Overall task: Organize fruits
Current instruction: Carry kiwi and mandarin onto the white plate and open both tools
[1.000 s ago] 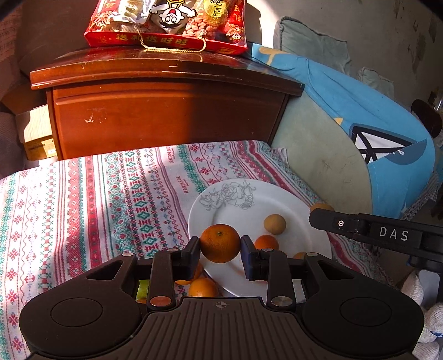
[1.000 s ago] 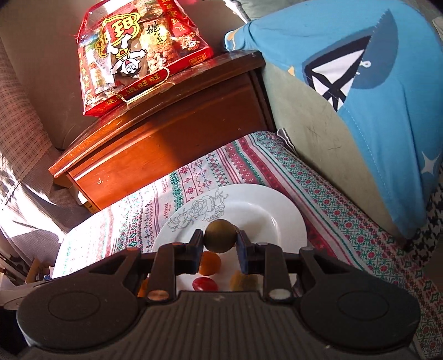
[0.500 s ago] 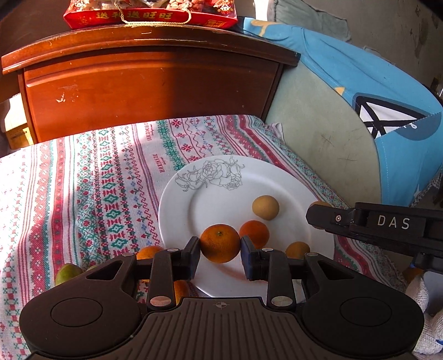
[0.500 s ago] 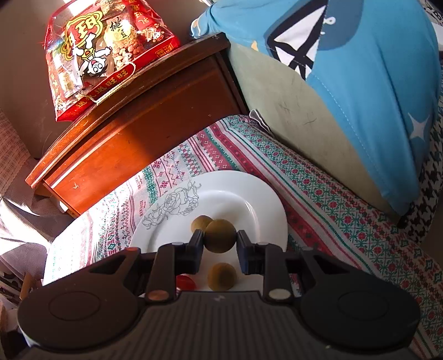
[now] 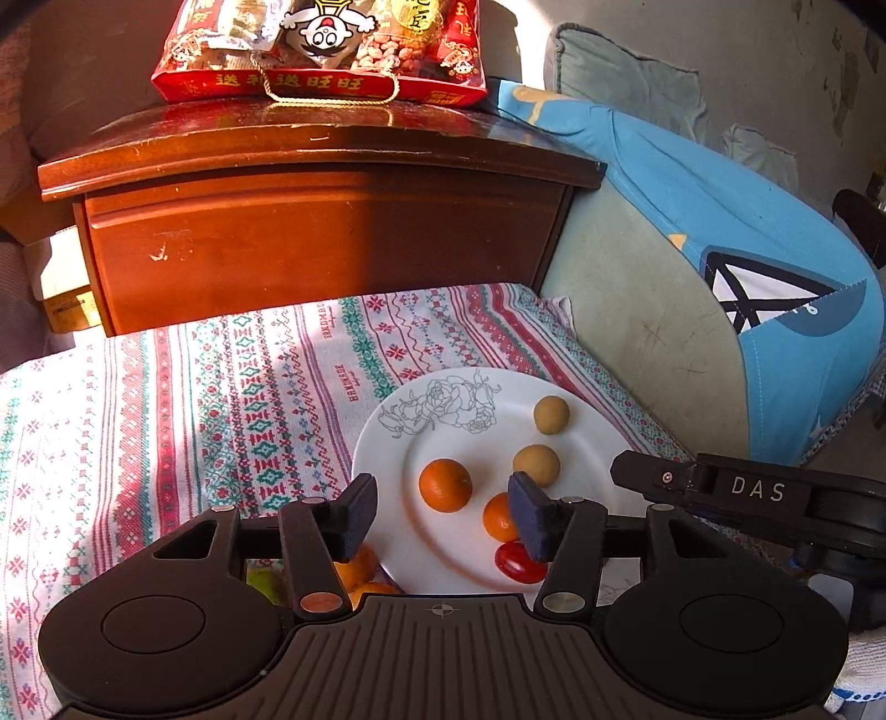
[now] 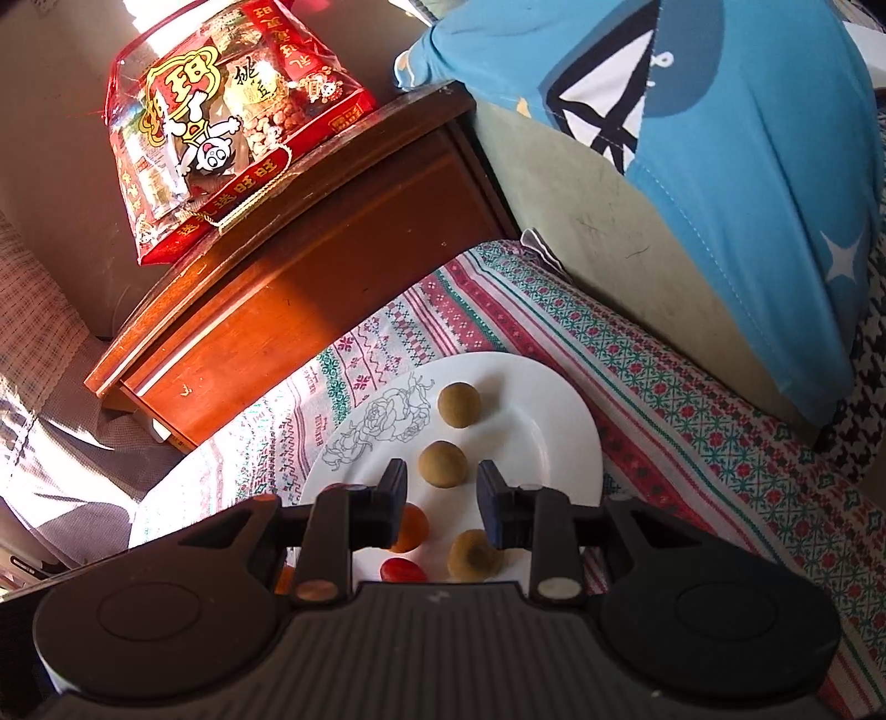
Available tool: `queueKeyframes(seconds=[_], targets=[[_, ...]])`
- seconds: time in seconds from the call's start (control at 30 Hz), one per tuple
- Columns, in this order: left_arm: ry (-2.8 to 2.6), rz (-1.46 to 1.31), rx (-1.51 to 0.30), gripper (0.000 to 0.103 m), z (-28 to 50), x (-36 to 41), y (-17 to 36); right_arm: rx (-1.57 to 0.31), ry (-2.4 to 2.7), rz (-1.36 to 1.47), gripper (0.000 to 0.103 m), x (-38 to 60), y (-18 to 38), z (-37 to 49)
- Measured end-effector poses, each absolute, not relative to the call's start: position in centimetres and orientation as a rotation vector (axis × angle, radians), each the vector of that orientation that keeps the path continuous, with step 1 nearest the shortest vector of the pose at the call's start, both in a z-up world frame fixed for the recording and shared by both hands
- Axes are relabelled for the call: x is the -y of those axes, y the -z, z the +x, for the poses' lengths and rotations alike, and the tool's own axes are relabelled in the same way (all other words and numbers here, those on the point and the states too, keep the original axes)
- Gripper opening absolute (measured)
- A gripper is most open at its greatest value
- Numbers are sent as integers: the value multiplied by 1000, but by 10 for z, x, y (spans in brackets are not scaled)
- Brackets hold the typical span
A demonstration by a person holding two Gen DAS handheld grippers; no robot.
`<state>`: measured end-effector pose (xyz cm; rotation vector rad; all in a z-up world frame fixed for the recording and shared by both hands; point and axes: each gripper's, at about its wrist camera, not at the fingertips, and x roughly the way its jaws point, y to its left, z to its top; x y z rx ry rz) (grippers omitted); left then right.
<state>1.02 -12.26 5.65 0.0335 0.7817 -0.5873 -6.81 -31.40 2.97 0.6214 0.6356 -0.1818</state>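
A white plate (image 5: 387, 437) with a rose drawing lies on the patterned cloth. On it lie two oranges (image 5: 445, 485) (image 5: 498, 518), a red cherry tomato (image 5: 518, 562) and brown round fruits (image 5: 536, 465). My left gripper (image 5: 443, 507) is opening; the nearer orange rests on the plate between its pads, which do not touch it. My right gripper (image 6: 441, 482) is also opening, with a brown fruit (image 6: 442, 464) on the plate (image 6: 542, 421) between its pads, narrowly apart from both. Two more brown fruits (image 6: 459, 405) (image 6: 473, 555) lie beside it.
More oranges (image 5: 354, 570) and a green fruit (image 5: 260, 581) lie on the cloth (image 5: 166, 415) left of the plate, under my left gripper. A wooden cabinet (image 5: 321, 243) with a red snack bag (image 5: 321, 50) stands behind. A blue cushion (image 5: 747, 249) borders the right.
The left jaws spread and the orange they held now lies on the plate. The right gripper came down to the plate and its pads parted from the brown fruit.
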Motion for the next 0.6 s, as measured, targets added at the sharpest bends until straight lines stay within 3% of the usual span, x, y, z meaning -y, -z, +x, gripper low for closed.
queueKeyframes(seconds=[0.6], targets=[[416, -30, -817, 54, -2, 43, -66, -675, -16, 489, 30, 263, -32, -74]])
